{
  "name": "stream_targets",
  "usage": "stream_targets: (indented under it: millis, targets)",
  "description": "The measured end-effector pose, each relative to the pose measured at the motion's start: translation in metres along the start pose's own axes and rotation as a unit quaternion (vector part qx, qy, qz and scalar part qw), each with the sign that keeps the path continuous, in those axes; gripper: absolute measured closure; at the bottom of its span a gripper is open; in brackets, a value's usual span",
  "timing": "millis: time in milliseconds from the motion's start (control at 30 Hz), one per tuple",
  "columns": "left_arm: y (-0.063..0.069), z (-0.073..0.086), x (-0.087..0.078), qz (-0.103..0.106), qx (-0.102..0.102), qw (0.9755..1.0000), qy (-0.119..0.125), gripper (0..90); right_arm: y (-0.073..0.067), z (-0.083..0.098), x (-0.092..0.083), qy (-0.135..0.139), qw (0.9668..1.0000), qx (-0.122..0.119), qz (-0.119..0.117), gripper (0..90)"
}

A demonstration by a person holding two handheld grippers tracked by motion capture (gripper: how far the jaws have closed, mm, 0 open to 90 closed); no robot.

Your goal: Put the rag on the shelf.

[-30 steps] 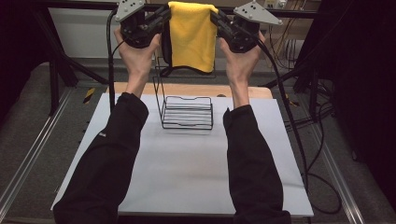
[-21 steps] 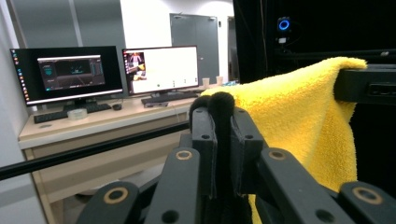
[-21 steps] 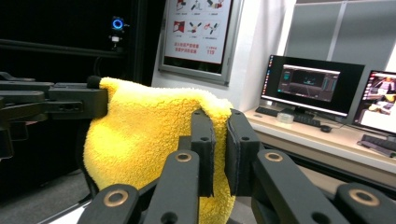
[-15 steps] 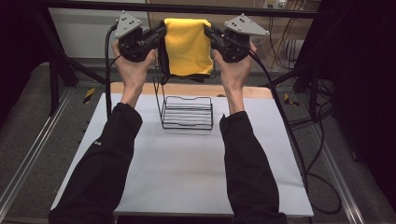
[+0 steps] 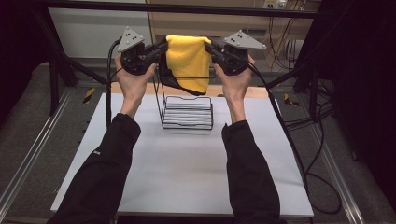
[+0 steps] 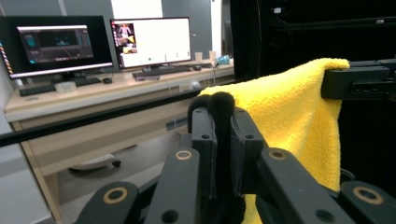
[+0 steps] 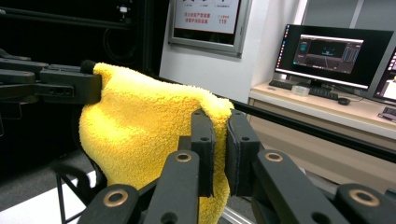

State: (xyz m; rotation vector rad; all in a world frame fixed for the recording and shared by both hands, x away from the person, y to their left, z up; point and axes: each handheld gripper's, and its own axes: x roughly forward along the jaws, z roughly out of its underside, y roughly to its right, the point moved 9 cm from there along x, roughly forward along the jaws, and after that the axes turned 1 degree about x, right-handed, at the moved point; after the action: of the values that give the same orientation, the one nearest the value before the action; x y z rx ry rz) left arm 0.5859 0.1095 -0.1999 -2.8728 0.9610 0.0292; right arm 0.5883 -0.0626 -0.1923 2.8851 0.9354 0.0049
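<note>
A yellow towel (image 5: 187,60) with a black edge hangs stretched between my two grippers, above a black wire rack (image 5: 187,113) on the white table (image 5: 177,172). My left gripper (image 5: 162,49) is shut on the towel's left top corner, and black trim bulges between its pads (image 6: 220,116). My right gripper (image 5: 208,48) is shut on the right top corner (image 7: 218,121). The towel (image 7: 140,126) sags in a curve between the two grips. The rack's thin top bar (image 5: 187,77) crosses in front of the towel's lower half. Whether the towel touches the bar I cannot tell.
A wooden strip (image 5: 233,91) lies along the table's far edge. Black frame posts (image 5: 56,70) stand at the left and right, and cables (image 5: 317,154) trail down the right side. Beyond the frame stands a desk with monitors (image 6: 149,42).
Both hands have sunk together with the towel held between them, so its lower edge now hangs lower over the rack. Both grips are unchanged.
</note>
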Motion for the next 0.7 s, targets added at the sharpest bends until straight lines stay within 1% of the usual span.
stream_targets:
  millis: [67, 100, 133, 200, 267, 300, 367, 400, 567, 667, 700]
  targets:
    - [0.002, 0.004, 0.001, 0.004, -0.002, 1.0, -0.006, 81.9, 0.001, 0.003, 0.0, -0.002, 1.0, 0.001, 0.0, 83.7]
    - [0.001, 0.006, 0.002, 0.0, -0.001, 1.0, -0.008, 81.9, 0.001, 0.005, 0.001, -0.004, 1.0, 0.002, 0.0, 83.7]
    - [0.003, 0.008, 0.003, 0.003, -0.002, 0.9999, -0.013, 81.9, 0.001, 0.006, 0.001, -0.006, 1.0, 0.003, 0.001, 83.7]
    - [0.003, 0.014, 0.004, 0.003, -0.001, 0.9998, -0.02, 81.9, 0.001, 0.011, 0.002, -0.013, 0.9999, 0.003, 0.001, 83.7]
    - [0.003, 0.02, 0.004, 0.001, -0.003, 0.9997, -0.022, 81.9, 0.001, 0.016, 0.003, -0.02, 0.9998, 0.002, 0.001, 83.6]
    - [0.002, 0.023, 0.004, 0.003, -0.004, 0.9996, -0.027, 81.9, 0.001, 0.019, 0.003, -0.021, 0.9998, 0.004, -0.001, 83.6]
    - [0.001, 0.029, 0.005, -0.002, -0.005, 0.9994, -0.033, 81.9, -0.001, 0.023, 0.004, -0.025, 0.9997, 0.001, -0.003, 83.6]
    - [0.001, 0.031, 0.005, 0.002, -0.008, 0.9994, -0.035, 81.9, -0.002, 0.024, 0.005, -0.026, 0.9997, 0.0, -0.004, 83.6]
    - [0.001, 0.033, 0.006, 0.001, -0.007, 0.9993, -0.036, 81.8, -0.002, 0.029, 0.007, -0.031, 0.9995, 0.001, -0.004, 83.6]
    - [0.0, 0.035, 0.007, -0.003, -0.002, 0.999, -0.045, 81.8, -0.002, 0.03, 0.008, -0.036, 0.9994, 0.0, -0.002, 83.6]
    - [0.001, 0.037, 0.008, 0.0, -0.003, 0.9988, -0.05, 81.8, -0.002, 0.031, 0.008, -0.038, 0.9993, -0.002, -0.001, 83.5]
